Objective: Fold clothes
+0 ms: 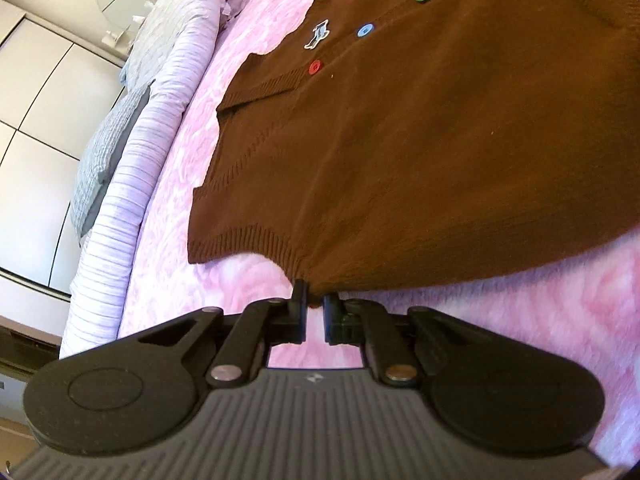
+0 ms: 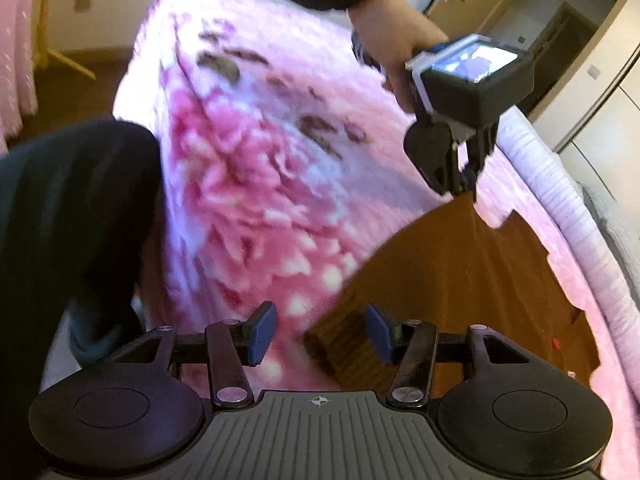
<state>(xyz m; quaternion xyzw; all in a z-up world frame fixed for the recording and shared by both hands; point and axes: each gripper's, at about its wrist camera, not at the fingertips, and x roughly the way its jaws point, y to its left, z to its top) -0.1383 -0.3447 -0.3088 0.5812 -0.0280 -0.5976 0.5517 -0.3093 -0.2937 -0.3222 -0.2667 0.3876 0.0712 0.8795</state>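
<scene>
A brown knit cardigan (image 1: pixel 400 128) with coloured buttons and a small dog patch lies spread on the pink floral blanket (image 1: pixel 248 80). My left gripper (image 1: pixel 315 300) is shut on the cardigan's ribbed hem and lifts that corner a little. It also shows in the right wrist view (image 2: pixel 464 188), pinching the raised brown corner. My right gripper (image 2: pixel 320 328) is open, its blue pads either side of another ribbed corner of the cardigan (image 2: pixel 460 272), just above the blanket (image 2: pixel 248 184).
Folded lilac and grey bedding (image 1: pixel 132 148) runs along the bed's far side, with white wardrobe doors (image 1: pixel 36 92) behind. The person's dark-clothed leg (image 2: pixel 68 208) stands at the bed's edge. A doorway (image 2: pixel 560 12) is beyond.
</scene>
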